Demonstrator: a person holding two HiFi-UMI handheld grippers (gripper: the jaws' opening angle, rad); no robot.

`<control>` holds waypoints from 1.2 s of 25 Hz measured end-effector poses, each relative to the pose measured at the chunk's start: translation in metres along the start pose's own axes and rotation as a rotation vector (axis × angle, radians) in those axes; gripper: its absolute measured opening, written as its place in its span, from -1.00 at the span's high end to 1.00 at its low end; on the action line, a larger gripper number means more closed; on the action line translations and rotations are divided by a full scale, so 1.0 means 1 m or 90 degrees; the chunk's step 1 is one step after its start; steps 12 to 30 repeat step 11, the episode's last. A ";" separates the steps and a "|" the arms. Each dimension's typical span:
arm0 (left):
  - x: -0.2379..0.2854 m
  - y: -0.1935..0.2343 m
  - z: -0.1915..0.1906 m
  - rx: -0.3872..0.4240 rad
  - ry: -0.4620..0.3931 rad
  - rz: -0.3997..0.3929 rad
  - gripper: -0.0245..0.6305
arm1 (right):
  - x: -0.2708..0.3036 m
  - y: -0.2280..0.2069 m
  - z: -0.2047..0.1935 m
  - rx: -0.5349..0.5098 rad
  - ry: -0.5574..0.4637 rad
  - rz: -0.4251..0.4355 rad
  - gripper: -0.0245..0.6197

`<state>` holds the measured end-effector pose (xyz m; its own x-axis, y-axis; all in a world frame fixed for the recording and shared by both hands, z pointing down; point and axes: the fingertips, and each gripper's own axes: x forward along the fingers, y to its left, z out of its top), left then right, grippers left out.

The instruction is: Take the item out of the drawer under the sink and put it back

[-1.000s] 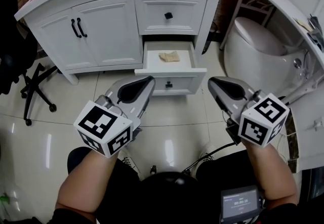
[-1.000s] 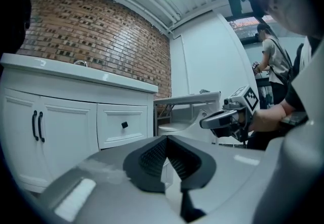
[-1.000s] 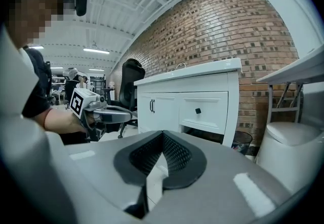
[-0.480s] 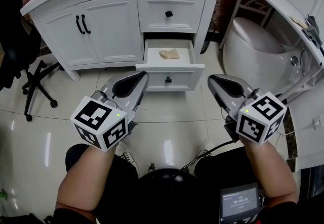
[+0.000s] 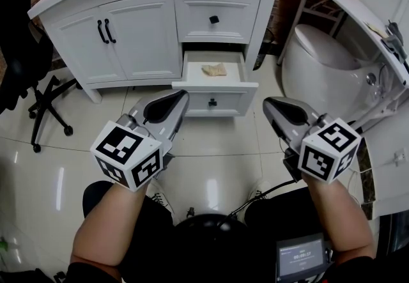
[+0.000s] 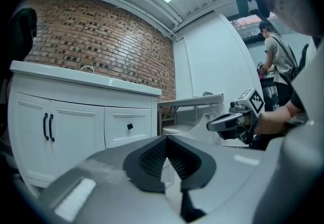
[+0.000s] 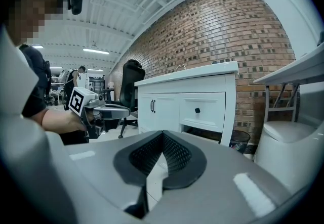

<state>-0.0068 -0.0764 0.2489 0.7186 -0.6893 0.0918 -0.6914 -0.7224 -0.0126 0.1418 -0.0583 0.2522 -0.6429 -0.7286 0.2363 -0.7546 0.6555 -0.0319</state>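
Note:
The white vanity's lower drawer (image 5: 214,101) stands pulled open. A crumpled tan item (image 5: 214,69) lies inside it, toward the back. My left gripper (image 5: 177,97) hovers over the floor tiles just in front of the drawer's left corner, its jaws shut and empty. My right gripper (image 5: 269,105) hangs to the right of the drawer front, also shut with nothing in it. In the left gripper view the pads (image 6: 154,154) meet, and the right gripper (image 6: 228,121) shows beyond them. In the right gripper view the pads (image 7: 174,156) also meet, with the left gripper (image 7: 109,112) in view.
Above the open drawer is a shut drawer (image 5: 215,18) with a black knob. Two cabinet doors (image 5: 105,36) stand to its left. A white toilet (image 5: 326,61) sits at the right and a black office chair (image 5: 29,64) at the left. A small screen (image 5: 301,257) rests on the person's lap.
The left gripper has shifted slightly left and toward me over the last second. The right gripper, the open drawer and the tan item stay as they were.

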 end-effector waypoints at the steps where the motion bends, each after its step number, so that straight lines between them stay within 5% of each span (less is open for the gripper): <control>1: 0.001 -0.001 0.000 0.000 0.001 -0.001 0.91 | 0.000 0.000 0.000 0.000 0.000 0.001 0.90; 30: -0.001 -0.001 0.000 -0.005 -0.003 -0.002 0.91 | 0.002 0.005 -0.001 -0.004 0.002 0.015 0.90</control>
